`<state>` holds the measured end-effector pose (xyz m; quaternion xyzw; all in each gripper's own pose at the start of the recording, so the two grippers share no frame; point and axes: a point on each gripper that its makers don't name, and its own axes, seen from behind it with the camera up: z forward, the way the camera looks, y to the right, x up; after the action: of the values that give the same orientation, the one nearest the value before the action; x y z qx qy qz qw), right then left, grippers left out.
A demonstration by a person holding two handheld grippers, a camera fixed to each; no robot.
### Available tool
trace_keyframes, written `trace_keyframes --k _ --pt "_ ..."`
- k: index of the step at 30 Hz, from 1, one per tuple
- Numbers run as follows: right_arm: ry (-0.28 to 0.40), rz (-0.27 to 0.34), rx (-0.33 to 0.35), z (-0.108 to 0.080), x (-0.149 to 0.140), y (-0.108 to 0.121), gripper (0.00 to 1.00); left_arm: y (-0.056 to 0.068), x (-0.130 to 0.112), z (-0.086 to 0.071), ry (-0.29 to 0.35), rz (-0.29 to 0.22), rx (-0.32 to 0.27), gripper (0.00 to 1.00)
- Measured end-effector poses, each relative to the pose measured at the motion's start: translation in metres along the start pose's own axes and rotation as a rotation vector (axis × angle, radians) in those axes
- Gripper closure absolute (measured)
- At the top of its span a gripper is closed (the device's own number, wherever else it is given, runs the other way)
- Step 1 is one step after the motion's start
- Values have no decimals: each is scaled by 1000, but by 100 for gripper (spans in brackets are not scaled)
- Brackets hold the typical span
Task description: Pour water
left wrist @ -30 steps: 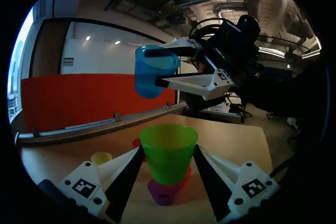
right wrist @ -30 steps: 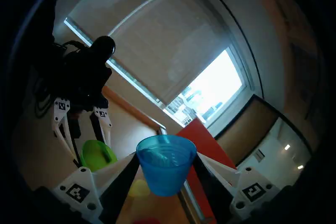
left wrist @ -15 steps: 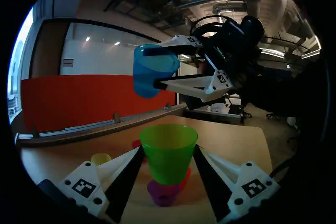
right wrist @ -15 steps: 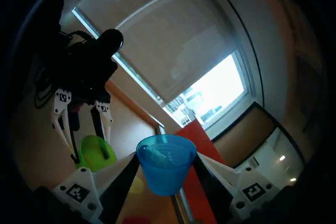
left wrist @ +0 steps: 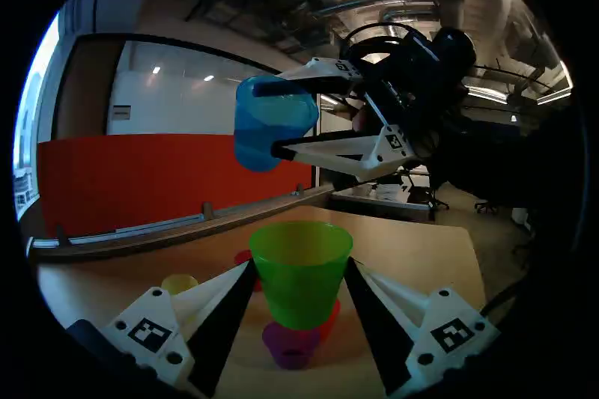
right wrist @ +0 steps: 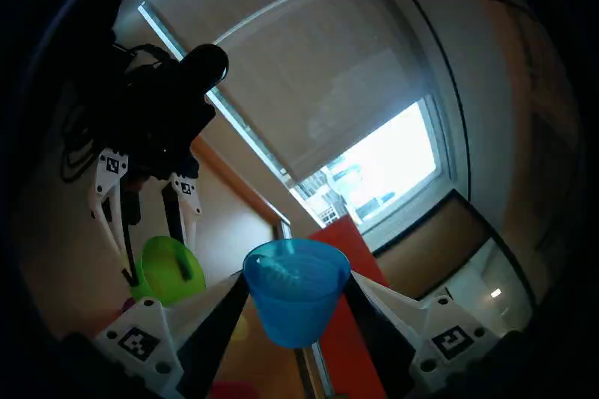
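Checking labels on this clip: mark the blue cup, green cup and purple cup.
blue cup (right wrist: 298, 305), right gripper view, outer wall.
green cup (left wrist: 301, 283), left gripper view, front wall.
purple cup (left wrist: 289, 345), left gripper view, side wall.

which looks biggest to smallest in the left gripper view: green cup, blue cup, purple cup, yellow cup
1. green cup, nearest the camera, so its size is likely exaggerated
2. blue cup
3. purple cup and yellow cup: they look similar and both are partly hidden, so not ranked
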<state>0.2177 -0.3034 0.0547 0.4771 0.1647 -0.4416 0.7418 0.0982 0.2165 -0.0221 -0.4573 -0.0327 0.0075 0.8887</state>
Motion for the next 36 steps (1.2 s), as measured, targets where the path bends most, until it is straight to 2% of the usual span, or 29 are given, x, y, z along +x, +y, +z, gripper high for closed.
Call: trace_keyframes --k 21,36 --pt "-24 -79 -2 2 -3 4 10 2 1 3 -2 5 -9 17" --pt "-30 -110 -6 1 -5 6 10 3 0 6 -7 9 -13 17"
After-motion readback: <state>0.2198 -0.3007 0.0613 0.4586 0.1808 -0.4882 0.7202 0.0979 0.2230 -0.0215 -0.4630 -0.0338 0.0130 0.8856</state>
